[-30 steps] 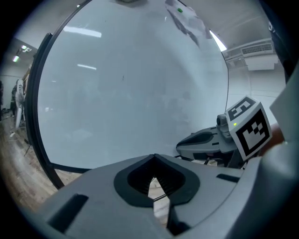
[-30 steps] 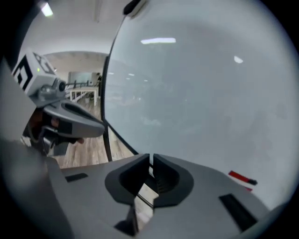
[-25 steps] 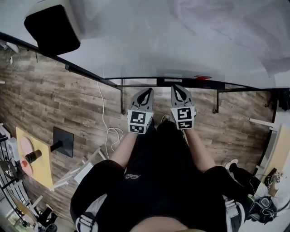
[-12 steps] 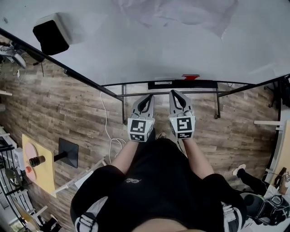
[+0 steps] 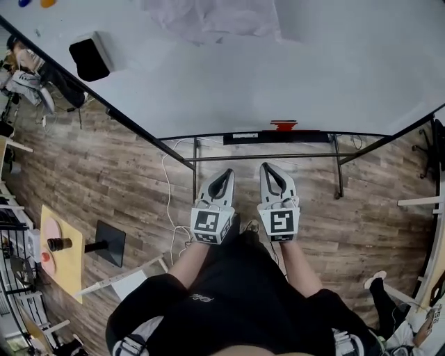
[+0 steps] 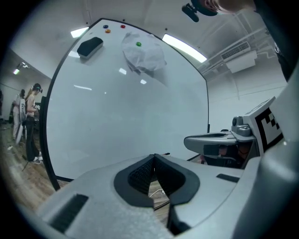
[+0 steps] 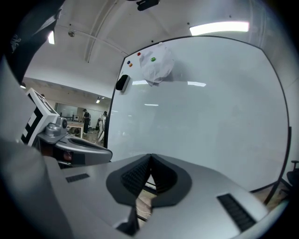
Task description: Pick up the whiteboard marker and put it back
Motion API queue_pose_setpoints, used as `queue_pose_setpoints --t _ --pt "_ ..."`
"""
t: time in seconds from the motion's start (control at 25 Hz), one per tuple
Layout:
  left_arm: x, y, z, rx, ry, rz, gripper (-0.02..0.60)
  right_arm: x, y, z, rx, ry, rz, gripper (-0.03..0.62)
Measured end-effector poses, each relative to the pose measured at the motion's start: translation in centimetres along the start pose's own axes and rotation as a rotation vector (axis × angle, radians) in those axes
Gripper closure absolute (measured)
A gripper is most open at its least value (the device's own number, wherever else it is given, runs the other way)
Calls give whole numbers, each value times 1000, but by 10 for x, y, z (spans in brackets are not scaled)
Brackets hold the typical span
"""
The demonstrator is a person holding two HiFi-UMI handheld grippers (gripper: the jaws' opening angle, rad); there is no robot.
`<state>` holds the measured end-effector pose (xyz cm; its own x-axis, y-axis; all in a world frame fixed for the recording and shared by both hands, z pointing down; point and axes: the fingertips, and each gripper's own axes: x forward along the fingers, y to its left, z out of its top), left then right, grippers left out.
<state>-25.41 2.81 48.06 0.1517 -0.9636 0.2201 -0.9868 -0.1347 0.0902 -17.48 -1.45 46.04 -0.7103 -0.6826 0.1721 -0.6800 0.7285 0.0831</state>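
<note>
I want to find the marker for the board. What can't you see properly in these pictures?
- Tiny red thing on the whiteboard tray: head view, too small to tell if it is the marker.
- White sheet: head view, cut off by the top edge.
- Coloured dots: left gripper view, too small to name.
- People: left gripper view, far off and tiny.

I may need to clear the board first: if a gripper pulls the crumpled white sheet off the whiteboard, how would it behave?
Probably floppy: the white sheet hangs in wrinkled folds. Likely light, since one small green magnet seems to hold it up. It might slip from under that magnet when tugged.
</note>
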Motion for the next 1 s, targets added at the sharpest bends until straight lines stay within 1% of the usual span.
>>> queue_pose_setpoints --t 0.08,0.16,0.24,0.4,0.52,0.6,0.68,0.76,0.84,1.0 --pt "-10 2 5 3 -13 17 575 -8 0 6 -10 -22 0 591" --pt "-21 5 10 1 -27 30 575 -15 4 13 -42 -44 4 591" --pt "-32 5 14 -2 -36 31 575 -22 10 18 -56 -48 5 591" --pt "-46 9 20 3 -55 15 575 -29 24 30 -56 -55 -12 591" --pt "-51 22 30 9 -72 8 575 -25 34 38 -53 -61 -31 591" --pt "-59 34 43 32 -94 14 575 -24 43 47 -35 -71 -45 591" --pt "-67 47 54 59 -114 27 575 -24 49 58 -6 -58 -74 591" --pt "-73 57 58 46 -135 33 575 -23 54 64 -2 -60 -88 591" --pt "-78 63 58 33 -143 33 575 -22 60 64 -14 -79 -81 591" --pt "-86 70 62 32 -160 34 575 -20 69 68 -43 -107 -65 591"
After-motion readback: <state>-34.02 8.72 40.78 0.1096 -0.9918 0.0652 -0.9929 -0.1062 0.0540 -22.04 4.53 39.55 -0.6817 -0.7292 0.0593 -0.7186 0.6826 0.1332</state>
